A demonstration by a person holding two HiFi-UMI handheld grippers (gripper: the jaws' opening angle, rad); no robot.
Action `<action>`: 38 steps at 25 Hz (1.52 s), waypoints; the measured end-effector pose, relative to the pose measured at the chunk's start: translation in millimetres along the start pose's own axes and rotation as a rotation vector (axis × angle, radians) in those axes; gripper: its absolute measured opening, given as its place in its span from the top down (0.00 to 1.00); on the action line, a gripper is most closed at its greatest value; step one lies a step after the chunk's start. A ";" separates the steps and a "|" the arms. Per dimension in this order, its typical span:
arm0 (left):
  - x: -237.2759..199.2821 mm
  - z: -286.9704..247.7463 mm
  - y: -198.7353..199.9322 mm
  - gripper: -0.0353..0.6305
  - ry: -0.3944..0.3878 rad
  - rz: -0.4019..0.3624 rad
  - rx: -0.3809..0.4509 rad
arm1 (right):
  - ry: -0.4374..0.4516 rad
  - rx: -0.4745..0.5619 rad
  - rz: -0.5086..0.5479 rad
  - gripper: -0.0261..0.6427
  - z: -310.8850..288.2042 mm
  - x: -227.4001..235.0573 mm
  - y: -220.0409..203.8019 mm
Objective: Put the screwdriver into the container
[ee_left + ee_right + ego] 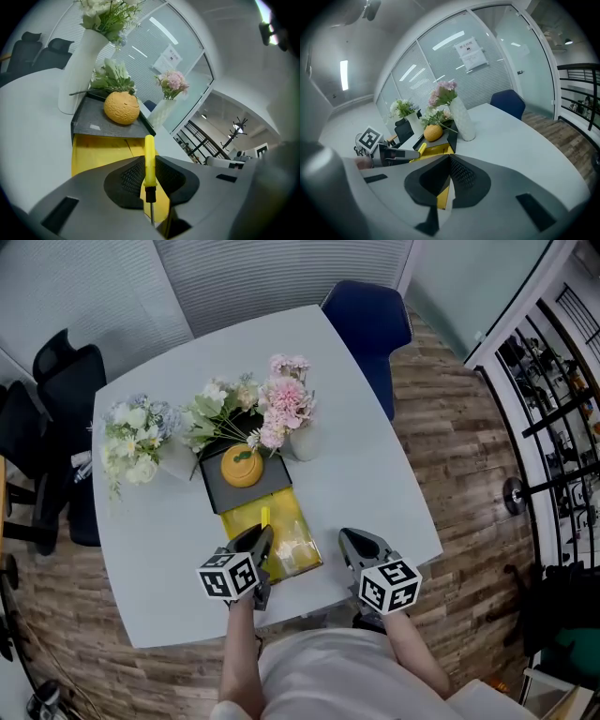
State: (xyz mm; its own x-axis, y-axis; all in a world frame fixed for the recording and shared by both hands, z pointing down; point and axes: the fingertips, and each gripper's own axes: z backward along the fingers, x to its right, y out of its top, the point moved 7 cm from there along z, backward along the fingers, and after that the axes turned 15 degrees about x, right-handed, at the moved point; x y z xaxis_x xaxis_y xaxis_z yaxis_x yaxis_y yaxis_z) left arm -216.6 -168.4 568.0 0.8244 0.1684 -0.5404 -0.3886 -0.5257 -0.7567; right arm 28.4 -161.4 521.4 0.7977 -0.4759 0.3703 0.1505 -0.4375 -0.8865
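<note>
Yellow handle of the screwdriver (149, 157) is pinched in the left gripper (255, 545). Its jaws are closed on it just above the black collar, w/ the metal shaft pointing back at my cam and the handle tip sticking fwd. I judge this is the carry-and-place step: the tip is over the near end of the yellow container (93, 152) but not down in it. To do it well I'd ease fwd so the whole tool sits over the open yellow floor and go low w/ it roughly level. I'd part the jaws only close to the bottom, so it doesn't bounce or roll out. There's a clear packet-like thing (298, 549) on the container's right side, can't tell what it is, so I'd aim left of it. I wouldn't overshoot either: a dark grey tray (101, 124) w/ an orange fruit (122, 108) on it covers the far end, and the handle tip could clip its front edge. Pose: the left gripper is low, reaching fwd from the near table edge and angled slightly right. The right gripper (361, 547) hangs beside it over the bare table (375, 484), jaws together on nothing, near the container but not touching it. White vases (302, 442) w/ flowers stand behind the tray, out of the way.
</note>
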 end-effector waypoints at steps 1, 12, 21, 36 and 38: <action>-0.5 -3.4 -1.5 0.85 0.003 -0.001 -0.009 | 0.000 -0.006 -0.002 0.94 -1.8 2.2 -1.1; -14.0 -33.0 -19.5 0.85 0.056 -0.041 -0.129 | -0.022 -0.048 -0.023 0.94 -19.2 23.6 -8.2; -24.4 -44.2 -29.1 0.85 0.126 -0.113 -0.217 | -0.023 -0.078 -0.024 0.94 -29.7 31.3 -11.1; -24.0 -50.6 -35.9 0.84 0.161 -0.184 -0.277 | -0.025 -0.081 -0.021 0.94 -26.6 40.1 -10.8; -23.8 -50.3 -36.3 0.84 0.162 -0.182 -0.278 | -0.028 -0.077 -0.022 0.94 -23.9 40.8 -10.6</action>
State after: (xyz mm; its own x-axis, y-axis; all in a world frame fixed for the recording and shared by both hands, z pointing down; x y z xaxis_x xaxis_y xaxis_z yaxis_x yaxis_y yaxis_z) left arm -201.5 -195.3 626.9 0.9329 0.1573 -0.3239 -0.1213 -0.7098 -0.6939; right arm 45.4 -194.4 552.5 0.8109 -0.4445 0.3805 0.1237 -0.5054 -0.8540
